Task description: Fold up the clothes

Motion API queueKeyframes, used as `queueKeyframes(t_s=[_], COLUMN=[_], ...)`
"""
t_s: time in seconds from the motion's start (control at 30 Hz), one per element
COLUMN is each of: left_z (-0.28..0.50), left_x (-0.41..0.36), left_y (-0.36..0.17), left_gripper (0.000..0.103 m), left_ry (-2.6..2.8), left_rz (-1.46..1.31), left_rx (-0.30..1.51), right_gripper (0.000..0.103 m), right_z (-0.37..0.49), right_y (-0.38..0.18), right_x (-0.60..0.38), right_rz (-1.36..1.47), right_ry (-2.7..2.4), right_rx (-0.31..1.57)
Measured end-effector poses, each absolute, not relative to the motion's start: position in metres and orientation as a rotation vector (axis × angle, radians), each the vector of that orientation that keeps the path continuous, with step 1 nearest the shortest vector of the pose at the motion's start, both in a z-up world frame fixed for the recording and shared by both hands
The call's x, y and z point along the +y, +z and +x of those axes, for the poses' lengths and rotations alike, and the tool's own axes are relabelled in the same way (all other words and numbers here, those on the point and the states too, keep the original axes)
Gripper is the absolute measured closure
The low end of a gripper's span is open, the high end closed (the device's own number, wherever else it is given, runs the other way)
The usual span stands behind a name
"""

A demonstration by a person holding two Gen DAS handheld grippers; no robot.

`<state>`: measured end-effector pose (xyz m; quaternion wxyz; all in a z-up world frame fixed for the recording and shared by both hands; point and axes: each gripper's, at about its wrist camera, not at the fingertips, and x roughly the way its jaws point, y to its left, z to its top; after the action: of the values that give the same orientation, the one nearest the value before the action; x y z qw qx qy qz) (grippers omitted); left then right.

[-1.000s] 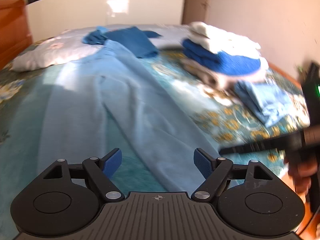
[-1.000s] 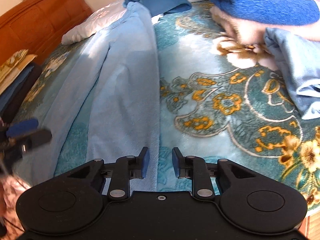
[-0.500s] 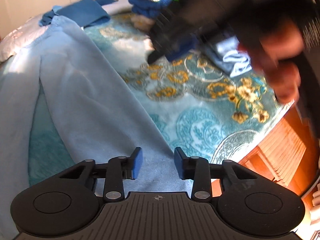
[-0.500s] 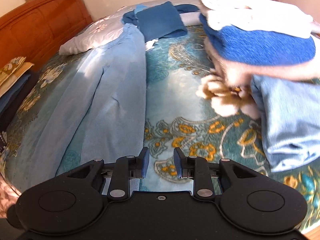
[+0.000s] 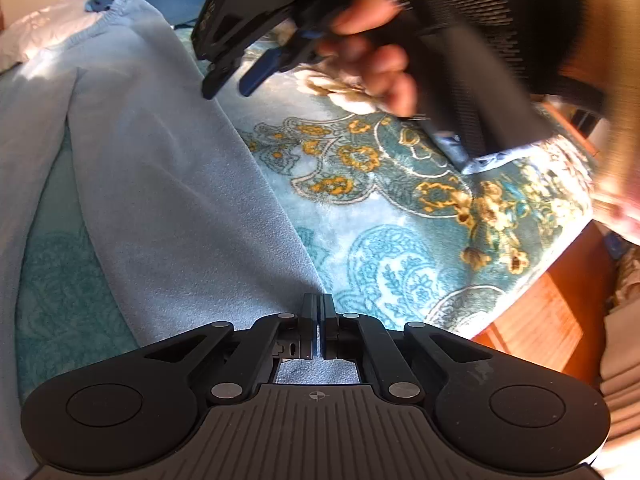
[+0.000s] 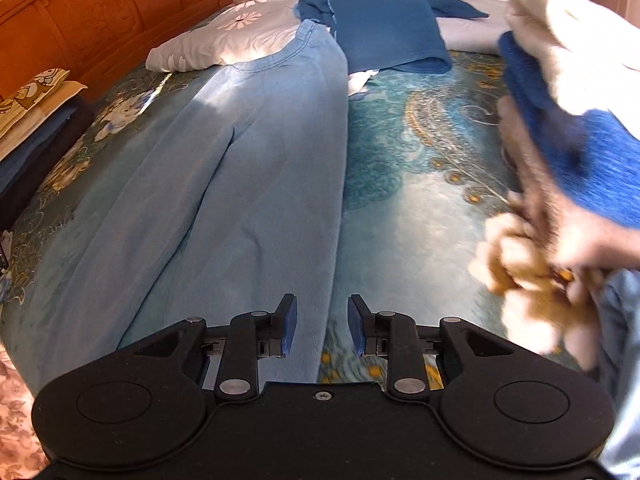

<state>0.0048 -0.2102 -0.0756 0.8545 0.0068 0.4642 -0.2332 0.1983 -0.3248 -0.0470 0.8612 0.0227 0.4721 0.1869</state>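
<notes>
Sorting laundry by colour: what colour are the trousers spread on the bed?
Light blue trousers, clearest in the right wrist view.

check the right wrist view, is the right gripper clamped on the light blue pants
No, the right gripper is open, its jaws apart above the light blue pants with nothing pinched.

Left gripper: jaws wide apart a second ago, now shut on the hem corner of the light blue trousers near the bed's foot edge. Right gripper, formerly low beside it, now crosses overhead toward the waistband, jaws narrowly parted, empty.
</notes>
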Motion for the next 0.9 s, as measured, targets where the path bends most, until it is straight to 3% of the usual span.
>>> queueKeyframes(t_s=[0.3, 0.33, 0.43, 0.9], left_z=[0.004, 0.003, 0.003, 0.004], left_x=[-0.194, -0.194, -0.193, -0.148], left_y=[-0.061, -0.061, -0.06, -0.037], left_gripper=[0.103, 0.103, 0.103, 0.103], left_ry=[-0.546, -0.548, -0.548, -0.455], left_rz=[-0.038, -0.038, -0.036, -0.113], left_rx=[0.962, 0.96, 0.951, 0.887], right_gripper=[0.074, 0.078, 0.101, 0.102], right_z=[0.242, 0.244, 0.245, 0.237], right_y=[-0.076, -0.077, -0.077, -0.04], right_x=[-0.314, -0.313, -0.311, -0.31], right_rz=[0.107, 0.101, 0.083, 0.065], right_ry=[0.366, 0.364, 0.37, 0.388], right_rx=[1.04, 1.045, 1.042, 0.948])
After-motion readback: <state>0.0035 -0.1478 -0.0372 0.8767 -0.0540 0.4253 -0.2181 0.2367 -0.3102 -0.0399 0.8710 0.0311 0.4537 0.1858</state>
